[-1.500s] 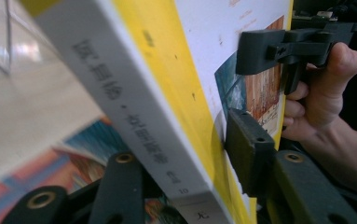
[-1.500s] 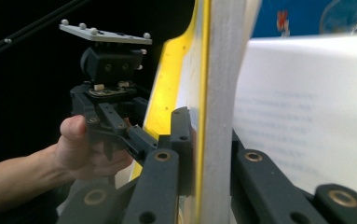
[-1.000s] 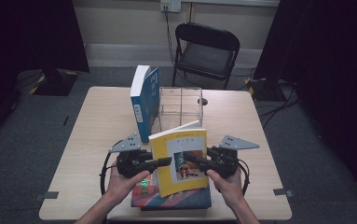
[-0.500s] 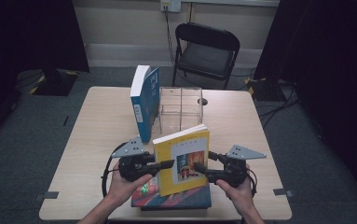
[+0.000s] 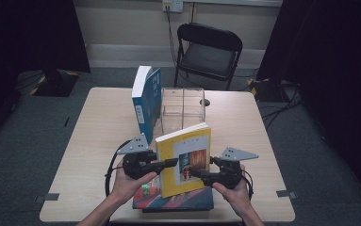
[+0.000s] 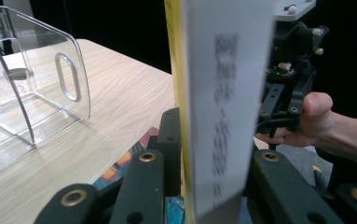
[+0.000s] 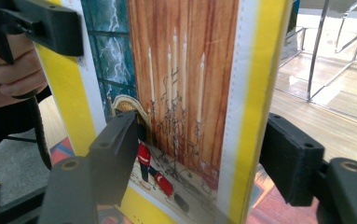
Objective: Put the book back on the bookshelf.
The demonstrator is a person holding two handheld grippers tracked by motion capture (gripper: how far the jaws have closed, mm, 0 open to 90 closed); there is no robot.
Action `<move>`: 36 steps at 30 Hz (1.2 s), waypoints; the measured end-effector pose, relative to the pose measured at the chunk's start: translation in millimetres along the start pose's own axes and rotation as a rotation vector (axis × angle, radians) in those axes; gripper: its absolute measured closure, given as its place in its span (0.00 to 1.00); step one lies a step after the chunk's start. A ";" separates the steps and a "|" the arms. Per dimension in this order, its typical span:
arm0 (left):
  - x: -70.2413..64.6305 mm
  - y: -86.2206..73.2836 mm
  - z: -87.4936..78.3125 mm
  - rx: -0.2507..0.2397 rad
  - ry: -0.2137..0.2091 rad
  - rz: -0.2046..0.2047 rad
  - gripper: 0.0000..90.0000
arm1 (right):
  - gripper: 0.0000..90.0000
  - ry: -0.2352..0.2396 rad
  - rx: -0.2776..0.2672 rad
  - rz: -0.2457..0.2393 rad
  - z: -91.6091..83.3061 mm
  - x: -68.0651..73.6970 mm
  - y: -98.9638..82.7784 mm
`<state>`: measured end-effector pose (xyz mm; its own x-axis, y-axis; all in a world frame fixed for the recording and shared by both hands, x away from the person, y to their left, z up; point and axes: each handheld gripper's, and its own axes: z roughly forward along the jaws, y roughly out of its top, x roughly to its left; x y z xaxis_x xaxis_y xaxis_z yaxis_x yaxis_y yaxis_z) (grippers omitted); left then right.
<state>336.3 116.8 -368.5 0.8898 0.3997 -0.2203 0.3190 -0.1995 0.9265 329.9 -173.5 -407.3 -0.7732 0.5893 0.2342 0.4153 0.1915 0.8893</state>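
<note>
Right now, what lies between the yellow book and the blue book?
In the high view, bare table and the near corner of the clear acrylic organizer lie between the yellow book and the blue book.

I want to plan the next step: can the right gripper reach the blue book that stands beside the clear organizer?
Probably not directly. The right gripper sits at the yellow book, which stands upright between it and the blue book; the left gripper holds that yellow book.
</note>
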 end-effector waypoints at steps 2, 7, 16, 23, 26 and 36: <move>0.2 2.5 2.9 -0.004 -0.002 -0.002 0.82 | 0.39 -0.002 -0.001 -0.006 -0.5 0.5 0.4; 0.2 7.9 6.9 -0.020 -0.023 -0.014 0.81 | 0.40 -0.001 0.001 -0.010 -1.9 1.2 0.6; -6.2 21.3 12.2 -0.001 0.044 0.033 0.84 | 0.41 -0.020 0.006 -0.014 0.8 1.6 4.6; -17.4 29.0 11.9 -0.047 0.082 0.146 0.83 | 0.37 -0.037 -0.031 -0.041 3.1 0.8 17.5; -15.8 20.5 11.5 -0.048 0.059 0.116 0.82 | 0.35 -0.037 -0.024 -0.044 4.3 3.4 14.7; -19.0 20.1 8.6 -0.044 0.045 0.105 0.80 | 0.36 -0.031 -0.028 -0.059 4.6 10.3 11.9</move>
<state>328.7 97.5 -348.3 0.9019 0.4183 -0.1080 0.2090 -0.2035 0.9565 329.1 -161.6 -396.2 -0.7804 0.6019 0.1694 0.3560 0.2049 0.9118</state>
